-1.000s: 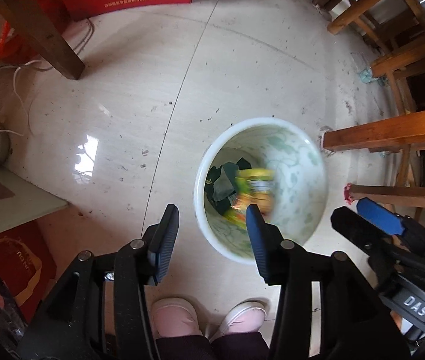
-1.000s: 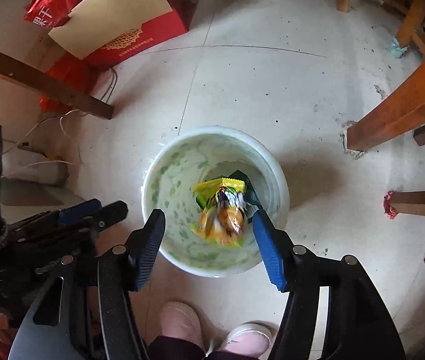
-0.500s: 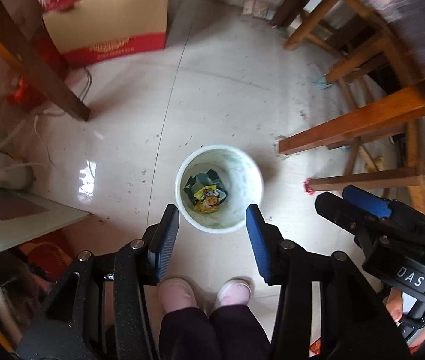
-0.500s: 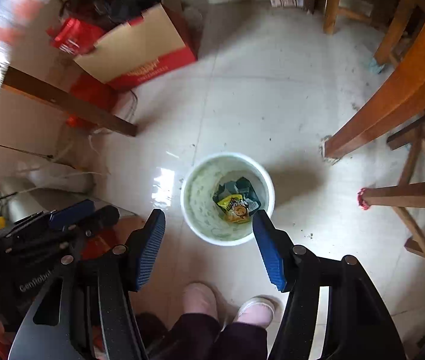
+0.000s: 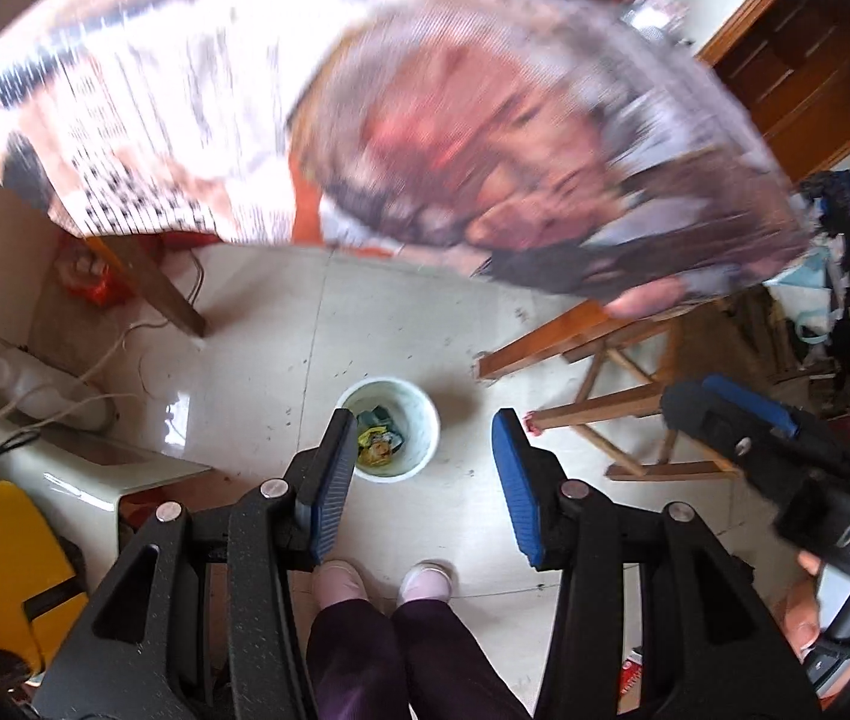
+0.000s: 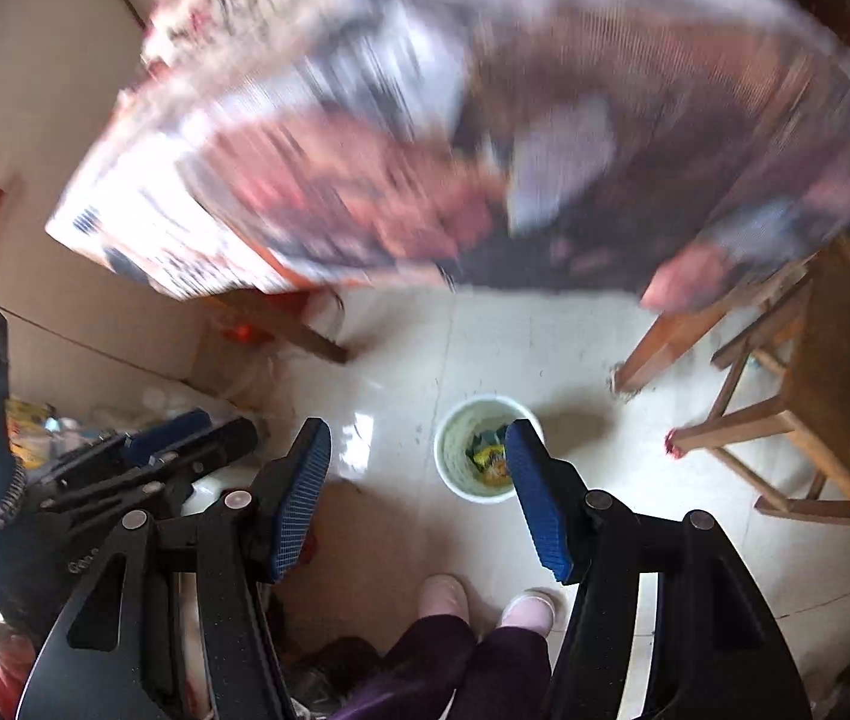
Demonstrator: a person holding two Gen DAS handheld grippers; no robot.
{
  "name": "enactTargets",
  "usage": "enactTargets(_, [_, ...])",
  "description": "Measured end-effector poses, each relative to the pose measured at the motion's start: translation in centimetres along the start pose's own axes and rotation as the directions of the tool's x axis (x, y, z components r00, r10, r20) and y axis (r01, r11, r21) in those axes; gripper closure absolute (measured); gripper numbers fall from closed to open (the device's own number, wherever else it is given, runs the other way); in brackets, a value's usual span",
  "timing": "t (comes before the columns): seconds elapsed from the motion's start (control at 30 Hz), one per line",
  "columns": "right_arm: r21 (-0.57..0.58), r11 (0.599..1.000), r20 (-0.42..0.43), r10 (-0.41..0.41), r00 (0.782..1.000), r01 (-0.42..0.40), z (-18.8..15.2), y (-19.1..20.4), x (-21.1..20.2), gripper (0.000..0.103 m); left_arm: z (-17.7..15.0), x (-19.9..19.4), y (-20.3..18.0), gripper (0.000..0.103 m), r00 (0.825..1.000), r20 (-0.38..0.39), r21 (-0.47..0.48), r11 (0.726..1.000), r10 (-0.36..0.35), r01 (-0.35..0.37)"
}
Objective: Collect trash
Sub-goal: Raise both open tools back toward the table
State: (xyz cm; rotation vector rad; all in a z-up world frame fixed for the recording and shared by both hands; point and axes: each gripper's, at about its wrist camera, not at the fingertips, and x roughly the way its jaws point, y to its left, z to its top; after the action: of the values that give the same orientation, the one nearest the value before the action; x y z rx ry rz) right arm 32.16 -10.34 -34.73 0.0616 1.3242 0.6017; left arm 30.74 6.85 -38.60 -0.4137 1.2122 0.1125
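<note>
A white patterned trash bin (image 5: 419, 426) stands on the tiled floor far below; it also shows in the right wrist view (image 6: 461, 450). A yellow snack wrapper (image 5: 378, 449) lies inside it on dark wrappers, and shows in the right wrist view (image 6: 491, 461) too. My left gripper (image 5: 422, 480) is open and empty, high above the bin. My right gripper (image 6: 419, 495) is open and empty, also high up. The right gripper body (image 5: 785, 468) shows at the left view's right side.
A blurred tabletop with a printed cloth (image 5: 365, 108) fills the upper part of both views (image 6: 485, 138). Wooden stools (image 5: 617, 414) stand right of the bin. A table leg (image 5: 155, 288), cables and a pale plastic stool (image 5: 83, 468) are at the left. My feet (image 5: 383, 582) are below.
Both grippers have risen far above the bin, which now looks small. The yellow wrapper, falling a second ago, lies in the bin. The table's edge has come into view.
</note>
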Motion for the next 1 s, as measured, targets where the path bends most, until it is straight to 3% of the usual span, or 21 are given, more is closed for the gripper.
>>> enactTargets(0.17, [-0.004,1.000,0.108,-0.004,0.994,0.004,1.4,2.5,-7.5,0.046,0.8,-7.9,-2.8,0.057,0.997,0.069,0.066,0.998,-0.024,0.019])
enactTargets(0.27, [-0.004,1.000,0.177,-0.003,0.984,0.004,1.9,3.9,-12.0,0.046,0.9,-11.9,-4.0,0.057,0.992,0.105,0.094,0.994,-0.073,0.064])
enactTargets(0.4, [-0.009,0.999,0.273,-0.033,0.961,0.036,2.0,6.2,-17.4,0.046,0.7,-17.4,-5.0,0.057,0.979,0.183,0.158,0.986,-0.086,0.057])
enactTargets(0.57, [-0.003,0.998,0.367,-0.060,0.928,0.066,1.4,8.4,-22.6,0.046,1.1,-24.5,-5.8,0.056,0.947,0.295,0.220,0.974,-0.127,0.062])
enactTargets(0.73, [0.008,0.995,0.440,-0.097,0.893,0.104,0.9,9.8,-26.0,0.046,1.6,-29.1,-6.3,0.056,0.914,0.378,0.266,0.963,-0.147,0.045])
enactTargets(0.8, [0.015,0.992,0.471,-0.118,0.874,0.126,0.4,10.0,-27.3,0.046,1.6,-30.5,-6.4,0.045,0.899,0.414,0.277,0.961,-0.145,0.028])
enactTargets(0.83, [0.021,0.991,0.485,-0.129,0.865,0.136,0.3,10.1,-28.0,0.045,1.6,-31.0,-6.3,0.032,0.890,0.431,0.277,0.961,-0.145,0.023])
enactTargets(0.87, [0.025,0.990,0.495,-0.134,0.858,0.139,0.3,10.1,-28.4,0.044,1.6,-31.4,-6.3,0.027,0.881,0.449,0.276,0.961,-0.148,0.021])
enactTargets(0.93, [0.036,0.989,0.512,-0.140,0.847,0.142,0.4,9.9,-29.3,0.039,1.6,-32.0,-6.4,0.026,0.868,0.472,0.270,0.963,-0.151,0.020])
enactTargets(1.0, [0.049,0.988,0.527,-0.150,0.837,0.146,0.4,9.6,-30.0,0.027,2.0,-32.2,-6.5,0.023,0.866,0.474,0.267,0.963,-0.157,0.029])
